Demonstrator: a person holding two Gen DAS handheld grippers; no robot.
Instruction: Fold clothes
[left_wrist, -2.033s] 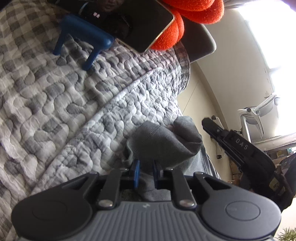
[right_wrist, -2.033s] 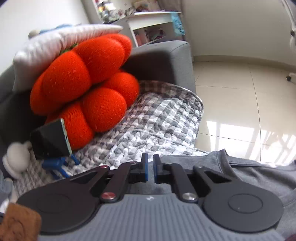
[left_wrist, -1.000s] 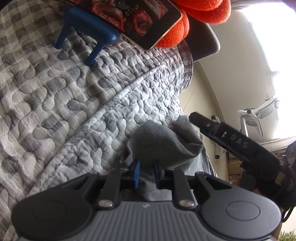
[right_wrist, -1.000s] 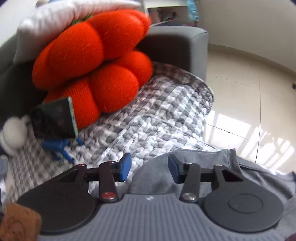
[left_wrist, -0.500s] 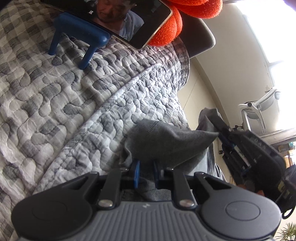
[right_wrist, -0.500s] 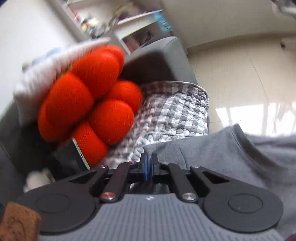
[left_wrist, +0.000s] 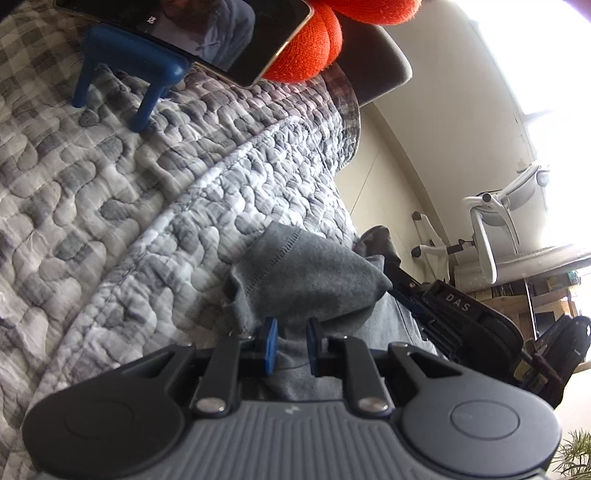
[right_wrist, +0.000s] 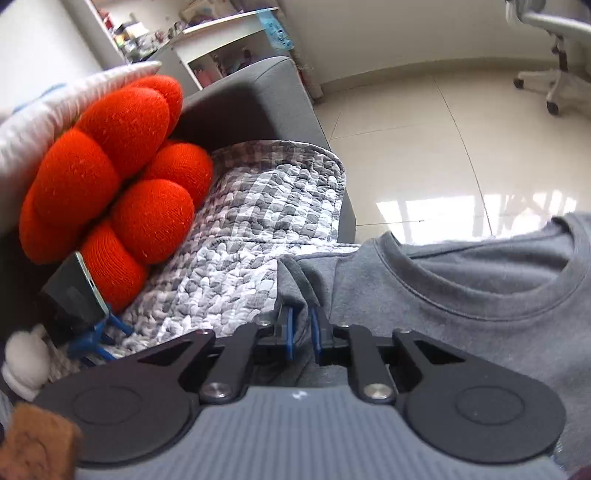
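A grey T-shirt hangs over the edge of a quilt-covered sofa, its round collar toward the right in the right wrist view. My right gripper is shut on a fold of the shirt left of the collar. My left gripper is shut on a bunched, stitched hem of the same shirt. In the left wrist view the right gripper sits just right of that bunch, its tips buried in cloth.
The grey checkered quilt covers the sofa seat. A phone rests on a blue stand against an orange cushion. The grey sofa arm, tiled floor and a white office chair lie beyond.
My right gripper opened, then shut on the shirt near the collar and has come down close to the left gripper. The left gripper has kept its hold throughout.
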